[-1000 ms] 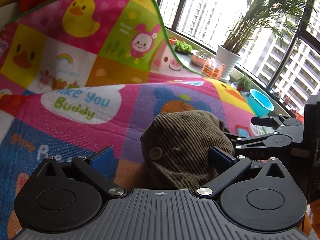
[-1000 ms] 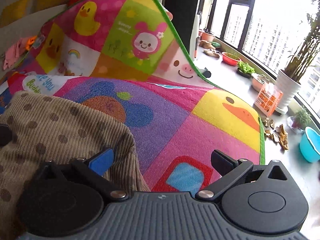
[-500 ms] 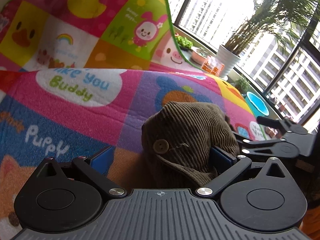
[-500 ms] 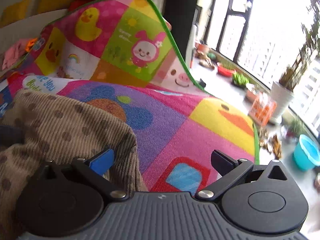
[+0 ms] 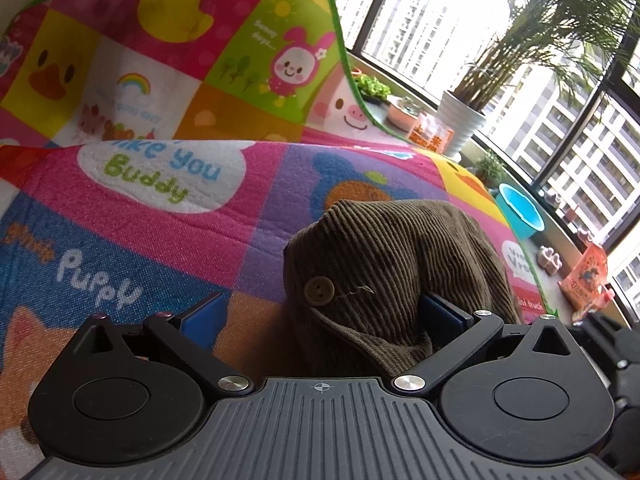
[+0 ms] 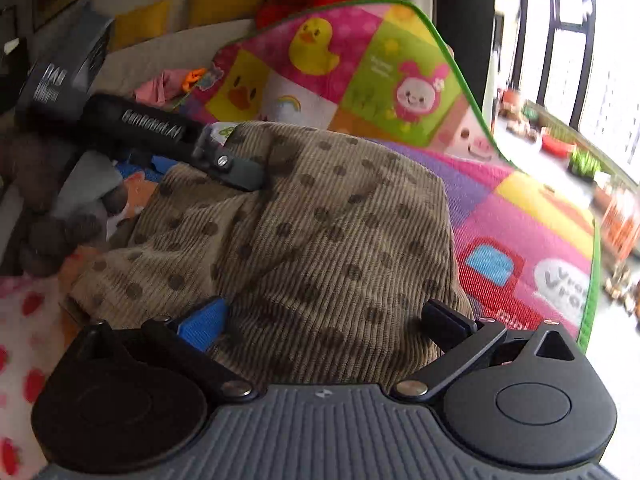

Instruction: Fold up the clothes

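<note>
Compared with 1 s before, the right gripper [image 6: 323,320] had swung leftward, so that the brown corduroy garment [image 6: 328,236] filled its view and lay bunched between its 2 spread fingers; this suggested a grasp being lined up for the next fold. The left gripper [image 5: 322,312] had barely shifted: its jaws were spread too, a buttoned flap of the garment [image 5: 384,272] draped against the right-hand pad [image 5: 440,314], nothing pinched. The garment rested on the cartoon play mat [image 5: 160,216], heaped near the mat's window-side edge and not yet flat.
</note>
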